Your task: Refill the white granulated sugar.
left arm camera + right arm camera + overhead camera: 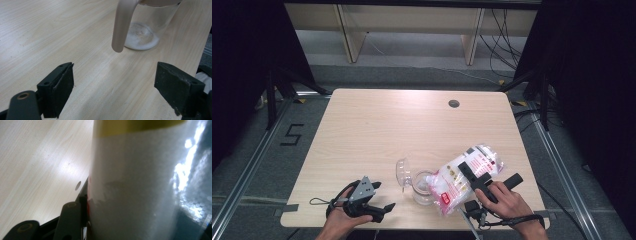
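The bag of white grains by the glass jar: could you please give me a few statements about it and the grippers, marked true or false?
1. The right gripper is clamped on the bag. True.
2. The bag lies flat at the table's far edge. False: it is tilted over the jar, near the front edge.
3. The left gripper holds the jar's handle. False: its jaws stand open, with nothing between them.
4. White grains cover the jar's bottom. True.
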